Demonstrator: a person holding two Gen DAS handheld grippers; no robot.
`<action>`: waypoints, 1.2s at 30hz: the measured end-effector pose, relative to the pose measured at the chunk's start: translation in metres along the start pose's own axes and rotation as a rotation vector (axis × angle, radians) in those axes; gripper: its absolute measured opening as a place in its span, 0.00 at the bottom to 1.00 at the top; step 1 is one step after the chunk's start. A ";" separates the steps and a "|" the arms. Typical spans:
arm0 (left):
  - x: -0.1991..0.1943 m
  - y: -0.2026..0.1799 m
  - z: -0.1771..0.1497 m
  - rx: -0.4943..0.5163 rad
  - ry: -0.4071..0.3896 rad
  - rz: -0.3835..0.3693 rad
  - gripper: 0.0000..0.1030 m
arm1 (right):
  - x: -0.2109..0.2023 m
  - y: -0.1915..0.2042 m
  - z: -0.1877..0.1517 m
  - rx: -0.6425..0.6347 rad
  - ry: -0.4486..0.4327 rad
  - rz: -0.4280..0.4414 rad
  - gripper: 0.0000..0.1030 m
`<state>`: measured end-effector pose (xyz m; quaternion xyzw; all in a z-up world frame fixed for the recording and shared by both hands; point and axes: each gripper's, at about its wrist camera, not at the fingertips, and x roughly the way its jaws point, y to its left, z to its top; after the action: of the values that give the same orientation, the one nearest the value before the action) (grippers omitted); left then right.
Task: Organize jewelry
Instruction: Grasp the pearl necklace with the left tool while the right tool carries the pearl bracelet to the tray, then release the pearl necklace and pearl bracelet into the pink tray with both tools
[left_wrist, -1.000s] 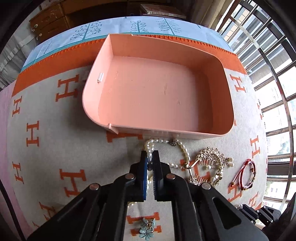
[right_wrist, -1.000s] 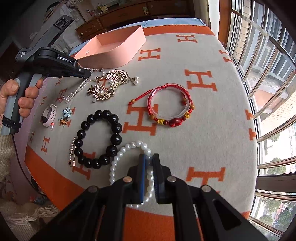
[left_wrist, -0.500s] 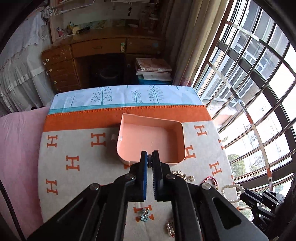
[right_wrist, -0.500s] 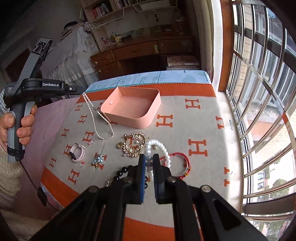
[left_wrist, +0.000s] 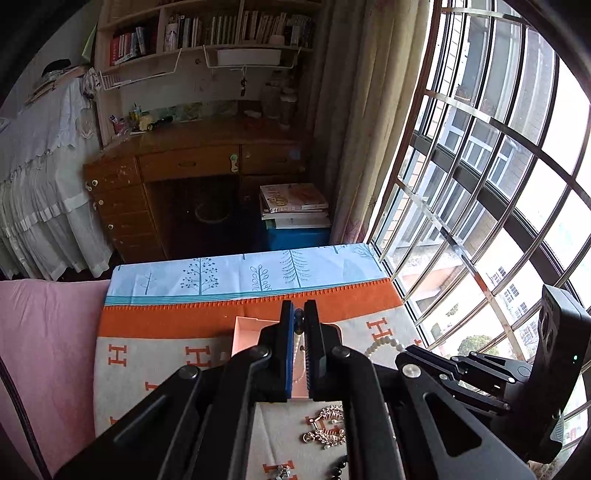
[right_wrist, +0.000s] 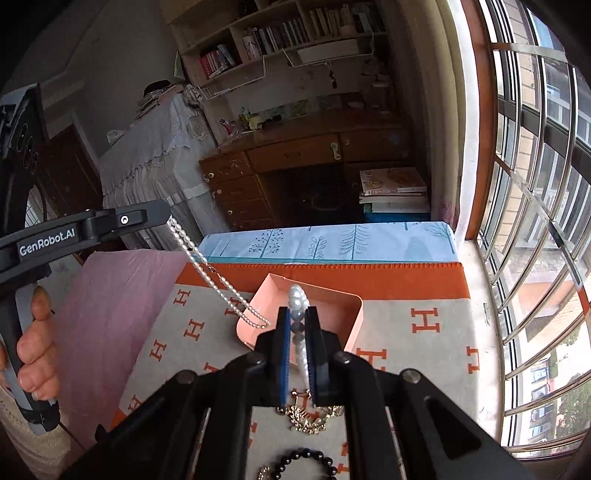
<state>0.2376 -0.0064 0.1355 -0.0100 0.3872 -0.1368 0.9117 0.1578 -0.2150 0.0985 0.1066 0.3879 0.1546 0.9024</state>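
Observation:
My left gripper (left_wrist: 298, 318) is shut on a long pearl necklace (right_wrist: 218, 282), held high so the strand hangs down over the near left edge of the pink tray (right_wrist: 325, 299). My right gripper (right_wrist: 297, 324) is shut on a pearl bracelet (right_wrist: 300, 295), raised above the table in front of the tray. In the left wrist view the tray (left_wrist: 243, 332) is mostly hidden behind the fingers, the necklace (left_wrist: 297, 341) hangs between them, and the right gripper (left_wrist: 400, 354) carries the bracelet (left_wrist: 384, 345) at the right.
A gold ornate piece (right_wrist: 312, 415) and a black bead bracelet (right_wrist: 306, 459) lie on the orange-and-grey H-pattern blanket (right_wrist: 424, 354) near me. A window with bars (right_wrist: 535, 221) is at the right. A wooden desk (right_wrist: 295, 162) stands beyond the table.
Both grippers have risen well above the table and moved toward the tray, lifting the necklace and the bracelet off the blanket. The right gripper has come closer to the left one.

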 end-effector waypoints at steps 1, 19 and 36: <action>0.007 0.000 -0.001 0.004 0.003 0.005 0.03 | 0.013 -0.001 0.003 0.012 0.012 0.003 0.07; 0.133 0.010 -0.059 0.097 0.176 0.045 0.82 | 0.152 -0.033 -0.015 0.127 0.244 -0.063 0.08; 0.043 0.034 -0.071 0.053 0.092 0.109 0.86 | 0.081 -0.009 -0.037 0.053 0.168 -0.065 0.32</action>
<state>0.2240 0.0211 0.0511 0.0415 0.4249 -0.0977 0.8990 0.1858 -0.1917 0.0164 0.1044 0.4693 0.1234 0.8681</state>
